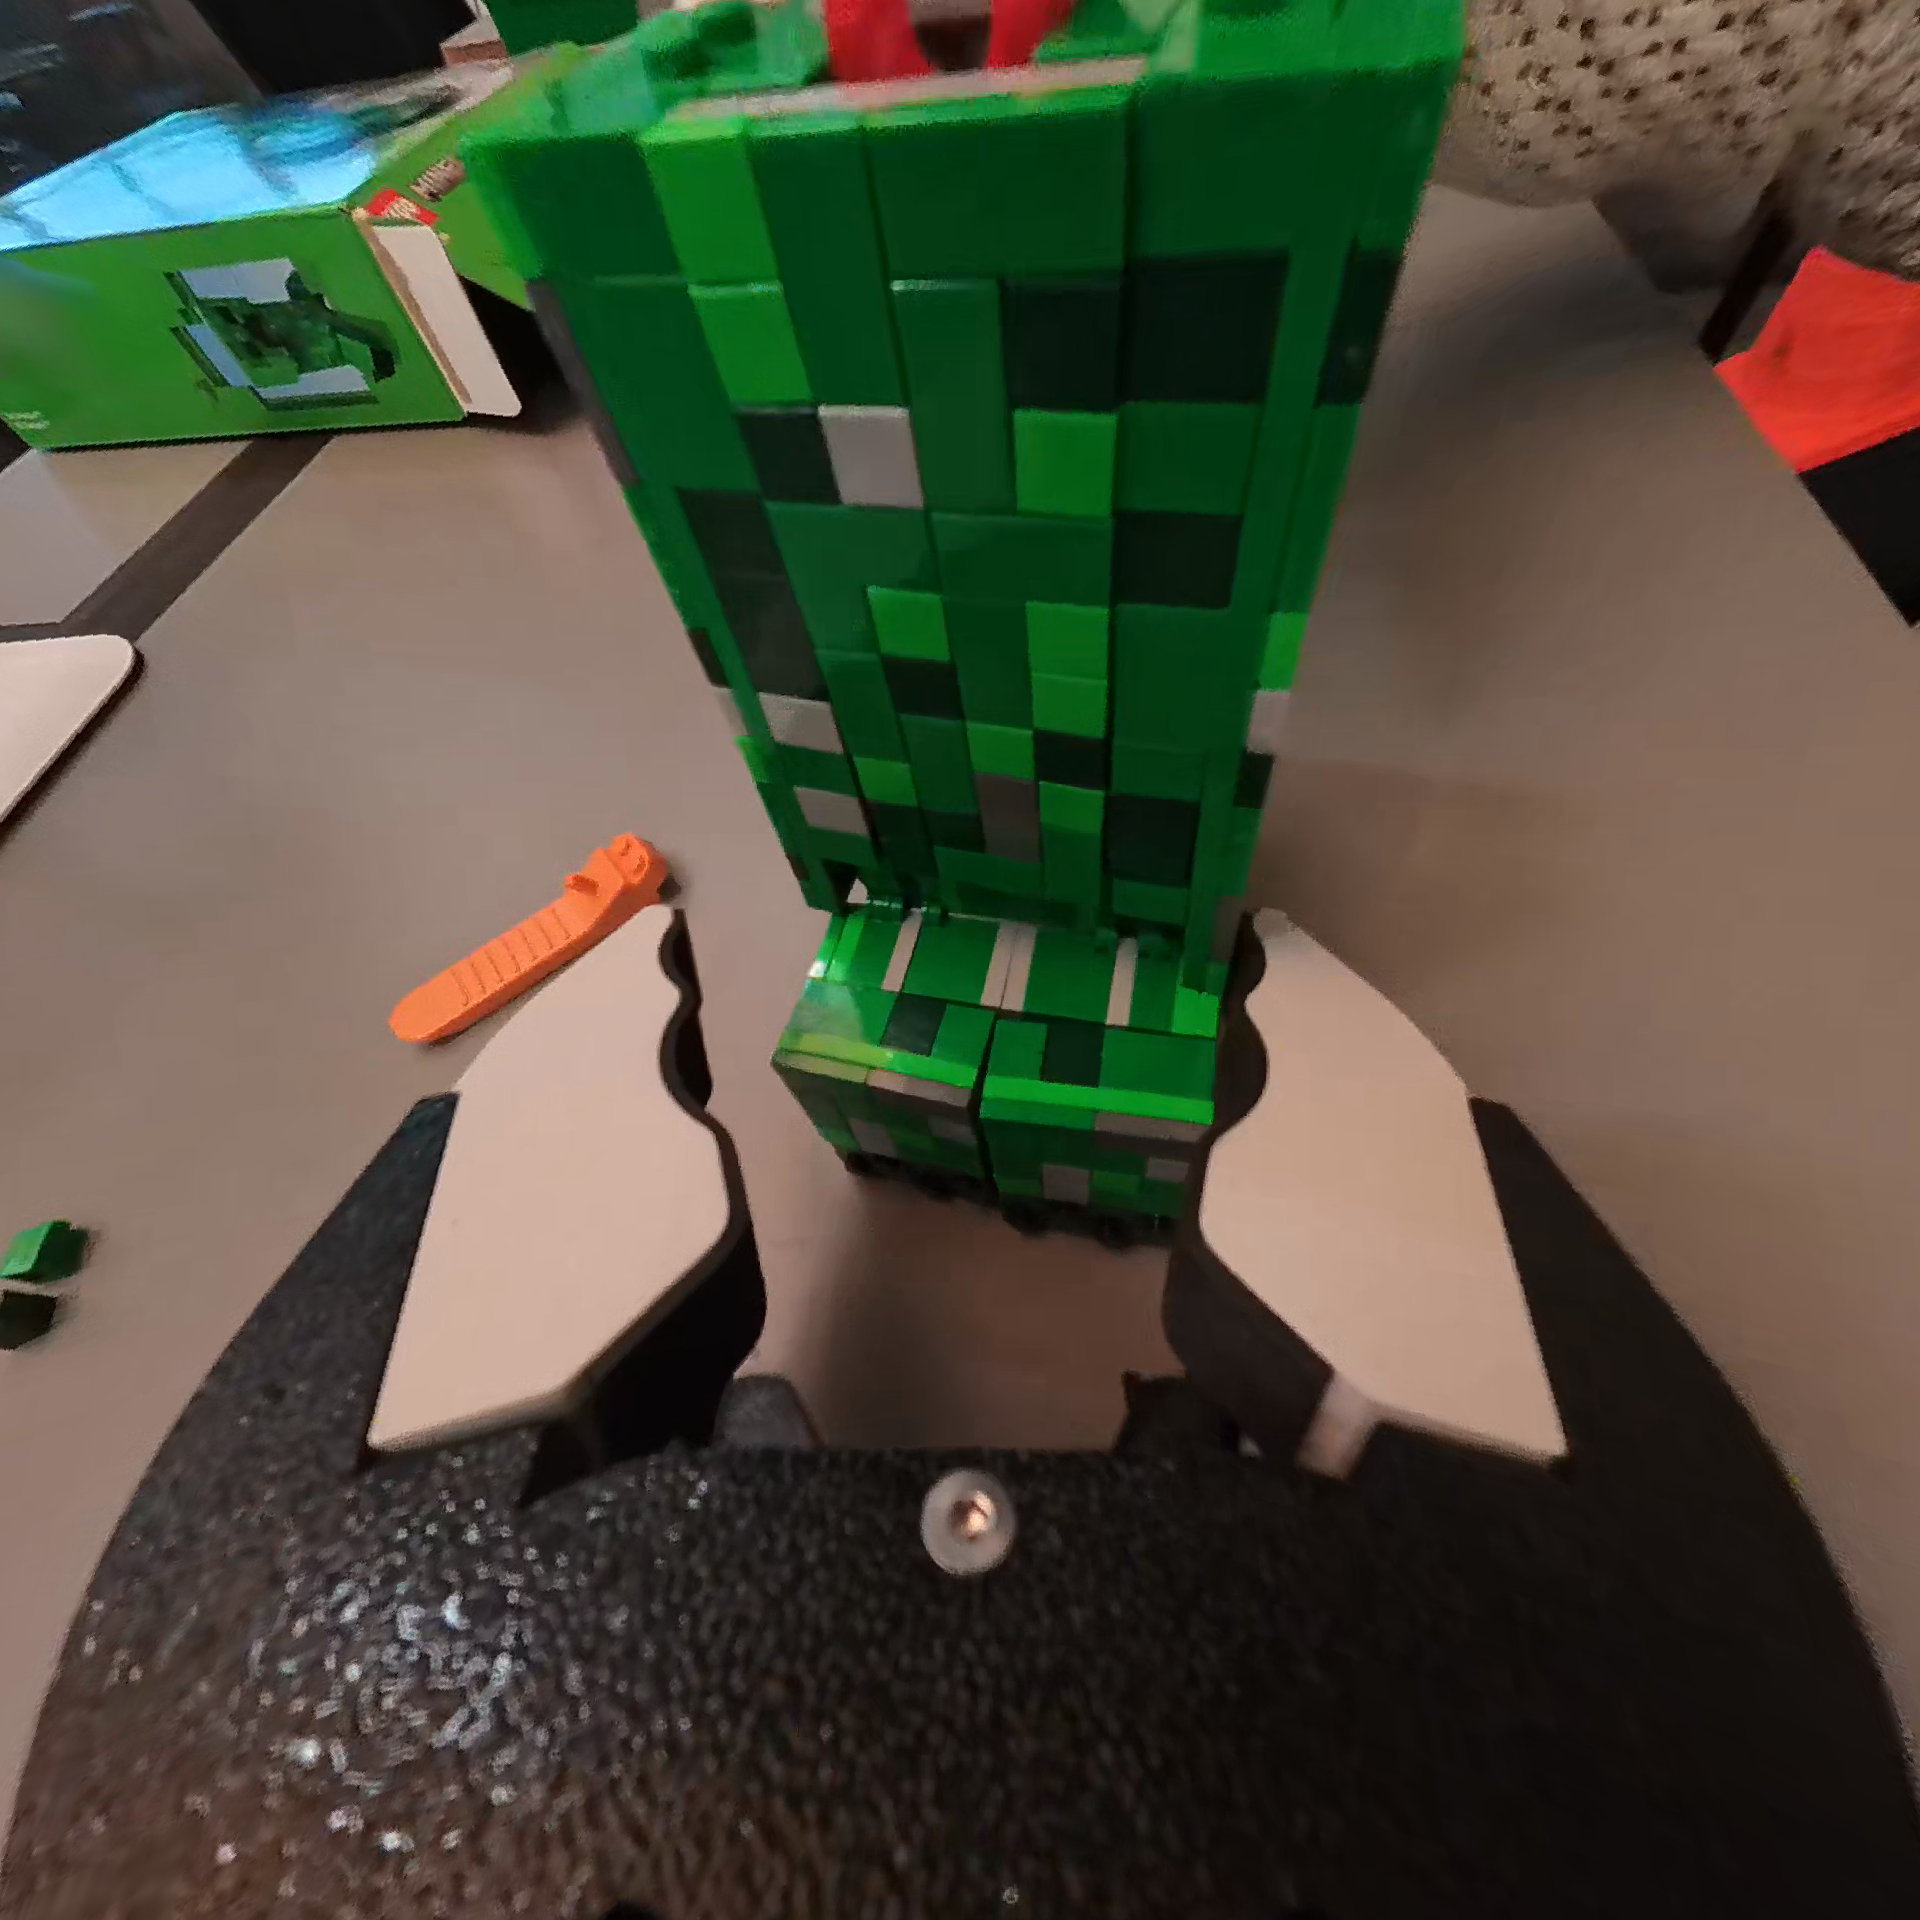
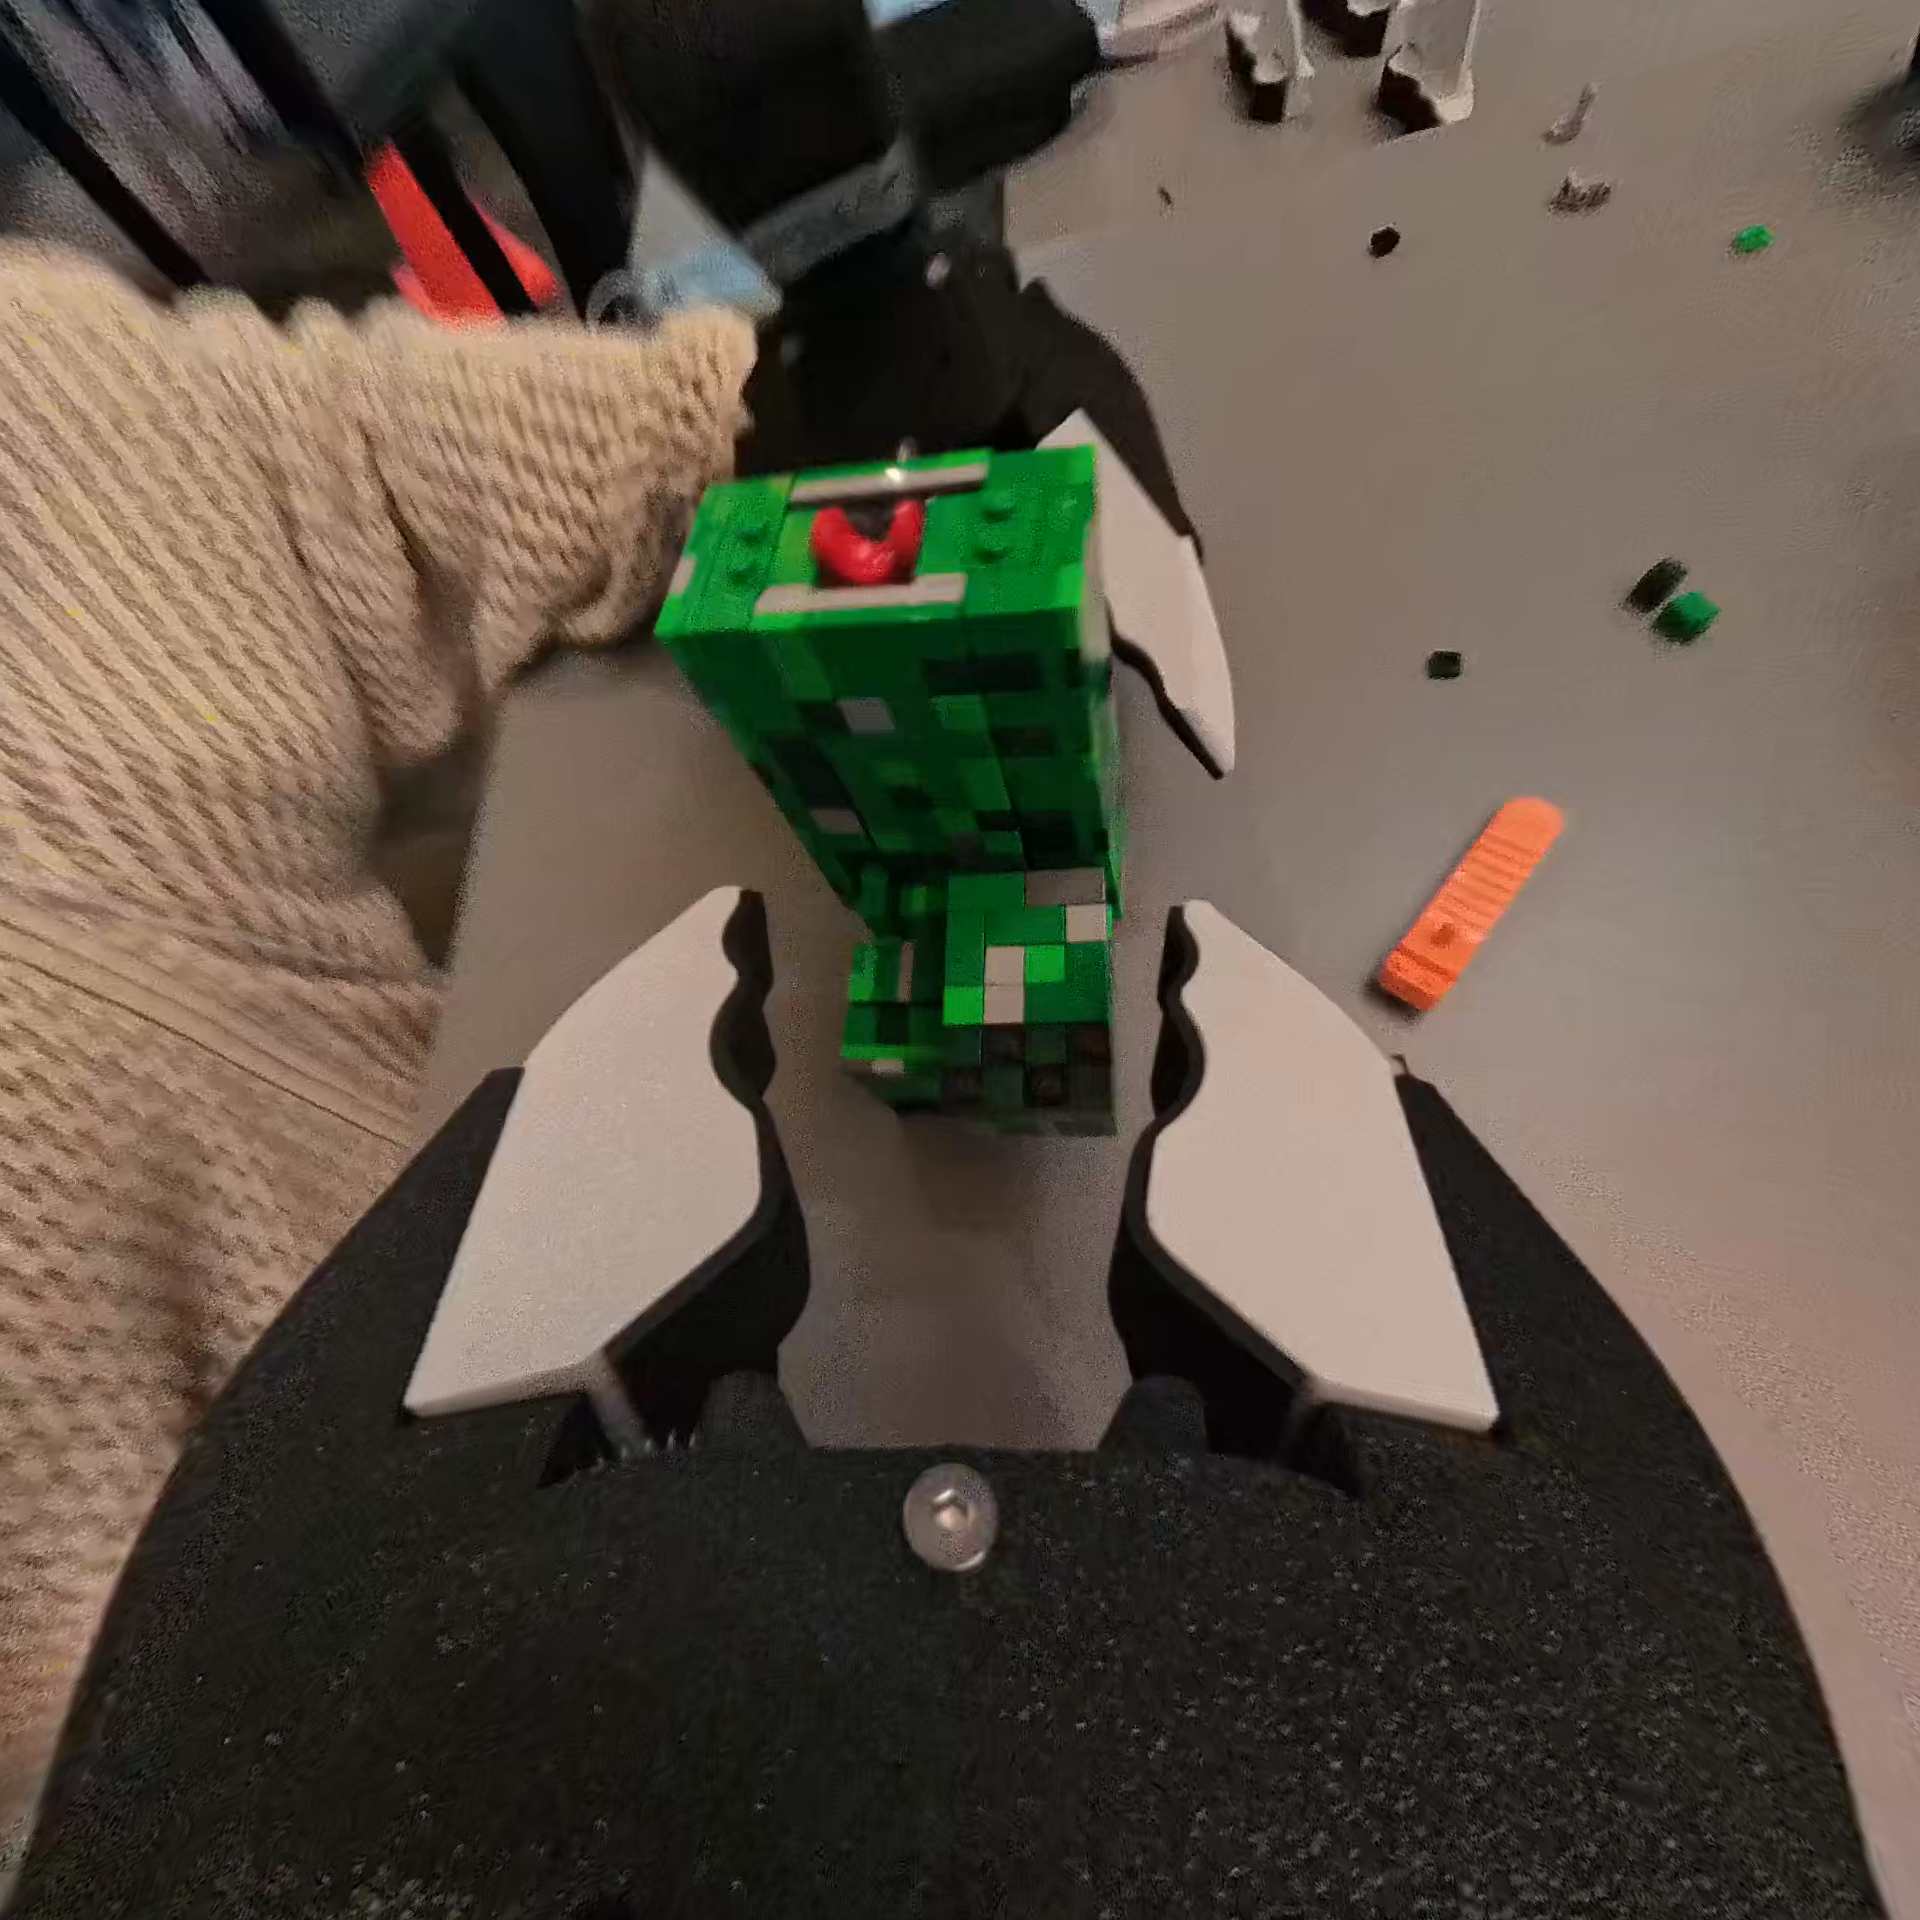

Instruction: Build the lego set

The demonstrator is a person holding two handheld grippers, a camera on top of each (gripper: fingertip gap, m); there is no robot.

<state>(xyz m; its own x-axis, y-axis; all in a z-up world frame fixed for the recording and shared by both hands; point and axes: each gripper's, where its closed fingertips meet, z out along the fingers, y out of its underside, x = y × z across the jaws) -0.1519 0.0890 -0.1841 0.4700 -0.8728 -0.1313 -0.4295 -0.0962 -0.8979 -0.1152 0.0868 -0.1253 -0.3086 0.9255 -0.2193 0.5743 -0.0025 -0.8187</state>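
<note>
Lego model (image 1: 997, 582), tall green pixel-pattern tower on two block feet, stands upright on the grey table (image 1: 416, 727), right in front of both grippers.

Left wrist view, near to far: left gripper (image 1: 966, 935) jaws spread wide, one finger each side of the model's feet (image 1: 997, 1070). Right finger looks to be touching or just beside the foot corner; left finger stands clear with a gap. Nothing clamped. Just left of the left finger lies an orange brick separator (image 1: 530, 940), flat on the table. Two small green bricks (image 1: 42, 1278) sit near the left edge. A pale flat thing with a rounded corner (image 1: 52, 707) is farther left, can't tell what it is. Behind the model on the left lies the green lego box (image 1: 229, 312), on its side. Far right: a red and black block (image 1: 1829, 395) and a speckled grey fabric shape (image 1: 1704, 104).

Right wrist view, near to far: right gripper (image 2: 961, 914) jaws apart too, holding nothing, tips flanking the model's (image 2: 914, 727) feet without clear contact. Top of the model is open, a red piece (image 2: 868, 540) sits inside the gap. Orange separator (image 2: 1475, 904) lies to the right. Loose green and dark bricks (image 2: 1673, 608) are scattered farther out. Behind the model the left gripper (image 2: 1164, 623) shows, one pale finger beside the tower. A knitted beige sleeve (image 2: 260, 727) fills the left side.
</note>
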